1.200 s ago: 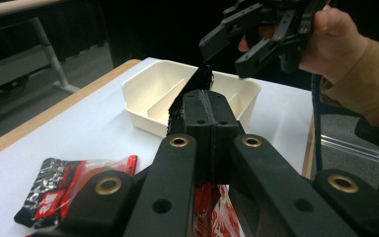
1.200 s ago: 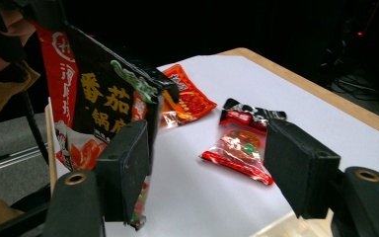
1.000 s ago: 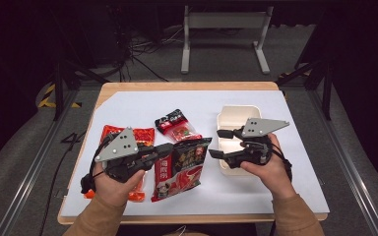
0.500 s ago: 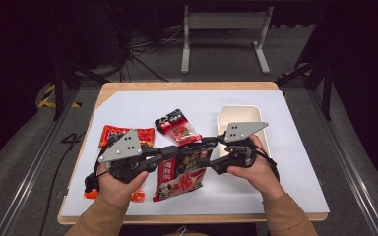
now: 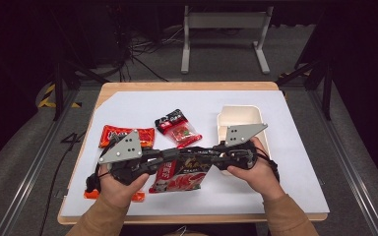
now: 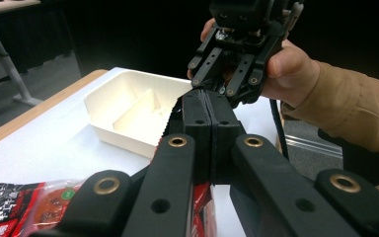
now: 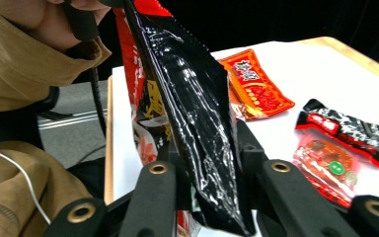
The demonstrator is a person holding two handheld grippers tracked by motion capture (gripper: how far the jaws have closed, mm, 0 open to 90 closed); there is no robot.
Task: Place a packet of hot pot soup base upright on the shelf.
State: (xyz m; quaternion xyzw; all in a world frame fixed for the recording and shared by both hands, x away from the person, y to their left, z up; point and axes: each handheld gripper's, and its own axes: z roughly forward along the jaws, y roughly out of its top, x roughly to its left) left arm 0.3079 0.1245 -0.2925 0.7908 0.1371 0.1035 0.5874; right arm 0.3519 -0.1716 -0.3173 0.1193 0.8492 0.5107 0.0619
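glossy black-and-red snack pouch (image 5: 181, 172) held up just above table front, pinched at both top corners by left gripper (image 5: 170, 156) and right gripper (image 5: 215, 156), jaws pressed onto film. looks light, crinkly, slippery; best gripped at sealed edge. farther: small red-black packet (image 5: 178, 128), orange packet (image 5: 127, 136), white tray (image 5: 240, 123).

High view overhead, facing forward, claw views close, opposed

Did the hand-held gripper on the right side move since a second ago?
Yes. The right hand-held gripper slid left, away from the white tray and toward the left hand-held gripper, and now pinches the big snack bag.
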